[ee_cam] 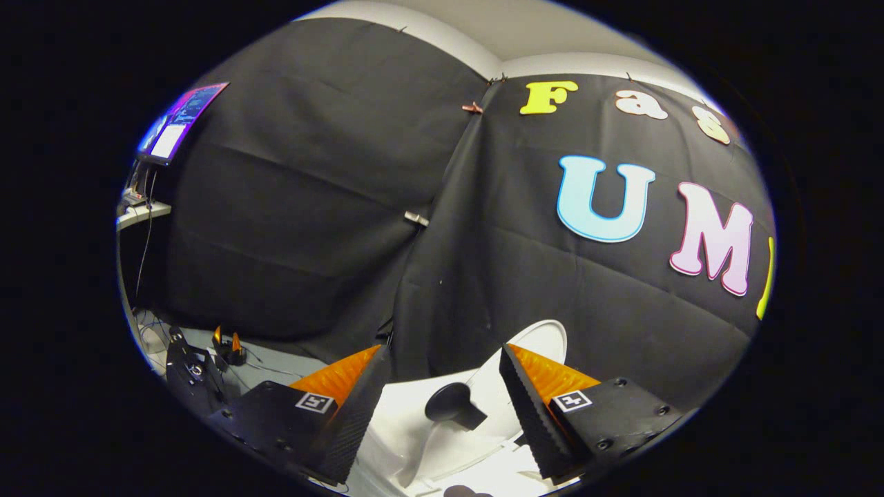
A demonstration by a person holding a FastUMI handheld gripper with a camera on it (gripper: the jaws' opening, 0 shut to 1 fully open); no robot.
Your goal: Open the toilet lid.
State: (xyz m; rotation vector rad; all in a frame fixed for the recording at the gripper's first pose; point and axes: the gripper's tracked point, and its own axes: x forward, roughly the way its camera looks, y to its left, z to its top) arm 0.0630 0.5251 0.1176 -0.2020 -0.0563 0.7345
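Toilet lid: smooth, glossy hard plastic by the look, catching soft highlights. Dark knob on it, low centre between the fingers: matt, smooth, plastic-looking. Gripper open, jaws apart, touching nothing; fingers show finely ribbed, rough inner faces, and the bodies behind are matt with small screw heads. Booth wall: matt woven cloth, creased and folded. Monitor, upper left: glossy lit screen.
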